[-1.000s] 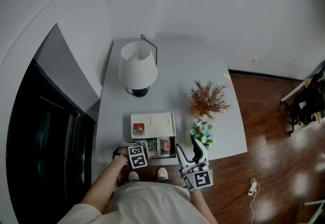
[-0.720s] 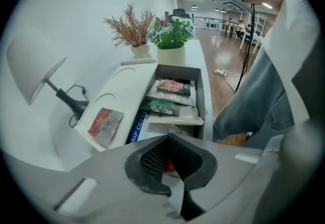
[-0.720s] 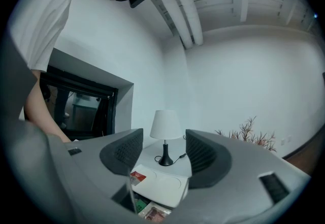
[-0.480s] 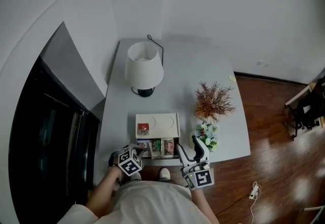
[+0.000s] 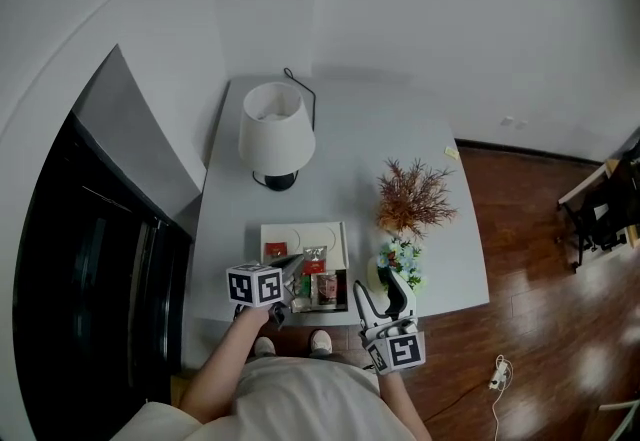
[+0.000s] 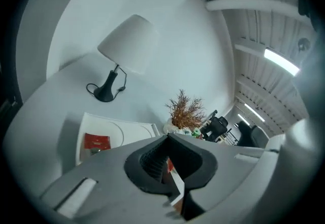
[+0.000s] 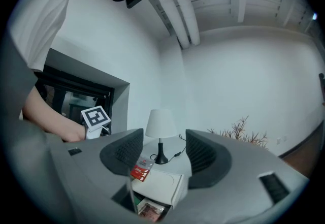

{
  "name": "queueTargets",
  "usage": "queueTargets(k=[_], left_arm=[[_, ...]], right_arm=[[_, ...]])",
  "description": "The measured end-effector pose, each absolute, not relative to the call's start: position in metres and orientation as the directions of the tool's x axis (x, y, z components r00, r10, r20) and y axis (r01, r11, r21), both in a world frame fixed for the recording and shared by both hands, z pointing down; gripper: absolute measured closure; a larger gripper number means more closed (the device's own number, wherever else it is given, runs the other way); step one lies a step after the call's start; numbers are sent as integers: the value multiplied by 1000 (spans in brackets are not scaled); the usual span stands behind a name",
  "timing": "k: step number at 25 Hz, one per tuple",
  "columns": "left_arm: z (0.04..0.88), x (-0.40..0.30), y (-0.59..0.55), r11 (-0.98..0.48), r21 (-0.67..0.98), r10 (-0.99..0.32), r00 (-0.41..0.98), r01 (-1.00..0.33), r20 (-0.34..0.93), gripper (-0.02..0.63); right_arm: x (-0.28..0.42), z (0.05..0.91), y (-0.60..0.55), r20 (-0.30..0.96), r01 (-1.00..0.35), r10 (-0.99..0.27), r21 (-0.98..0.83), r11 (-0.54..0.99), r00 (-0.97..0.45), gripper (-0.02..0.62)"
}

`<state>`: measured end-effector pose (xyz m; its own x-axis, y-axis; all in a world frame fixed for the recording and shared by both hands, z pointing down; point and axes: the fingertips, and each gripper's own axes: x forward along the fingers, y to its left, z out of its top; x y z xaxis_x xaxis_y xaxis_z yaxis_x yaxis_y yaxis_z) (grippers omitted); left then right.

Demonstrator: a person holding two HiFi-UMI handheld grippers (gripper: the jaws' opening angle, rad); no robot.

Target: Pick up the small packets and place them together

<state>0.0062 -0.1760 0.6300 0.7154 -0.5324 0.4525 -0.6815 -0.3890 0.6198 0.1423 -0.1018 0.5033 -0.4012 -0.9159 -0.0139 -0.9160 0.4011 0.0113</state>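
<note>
My left gripper point(image 5: 296, 263) is shut on a small red and white packet point(image 6: 173, 179), whose far end point(image 5: 314, 255) sticks out over the near edge of the white tray point(image 5: 328, 234). The packet shows pinched between the black pads point(image 6: 152, 159). A red packet point(image 5: 275, 250) lies flat on the tray's left part point(image 6: 96, 141). More packets point(image 5: 324, 289) sit in the dark open compartment below the tray. My right gripper point(image 5: 378, 292) hangs at the table's front edge, right of that compartment, open with nothing between its fingers point(image 7: 124, 153).
A white lamp point(image 5: 275, 134) with a black base stands at the back of the grey table point(image 5: 360, 144). A dried brown plant point(image 5: 412, 197) and a small flower bunch point(image 5: 400, 259) stand right of the tray. Wooden floor lies to the right.
The left gripper closed on a packet at the compartment and has risen with it, forward and to the right, over the tray's near edge. The right gripper has stayed put.
</note>
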Motion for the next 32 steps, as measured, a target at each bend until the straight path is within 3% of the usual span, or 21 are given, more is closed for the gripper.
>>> queueTargets(k=[11,14,17,21,25,29,32], left_arm=[[728,53,-211,-187,474,-522,496,-861,694,595],[731,57,-213,-214,455,-524,494,-865,694,533],[723,64,-213,-265,483,-535,544,-834,646,388],[666,56,-214,-423,422,-637,594,-802,491,273],[591,23,-202,-516,241,-757,569,-822,321,242],[538,-30,-174,-462,107,-860,474,-880,188,242],[508,-69,-149,-393,42,-911,395,-919,118,277]], right_arm=[[170,506,-91,-3,-931,-931,11,364,-365,337],[175,504,-93,-6,-933,-933,14,359,-359,337],[176,504,-94,-8,-932,-932,13,362,-362,337],[169,501,-95,-18,-925,-925,13,381,-381,339],[159,492,-101,-41,-916,-915,16,401,-401,339],[145,484,-105,-63,-903,-901,18,429,-429,339],[135,478,-107,-75,-893,-890,27,448,-449,339]])
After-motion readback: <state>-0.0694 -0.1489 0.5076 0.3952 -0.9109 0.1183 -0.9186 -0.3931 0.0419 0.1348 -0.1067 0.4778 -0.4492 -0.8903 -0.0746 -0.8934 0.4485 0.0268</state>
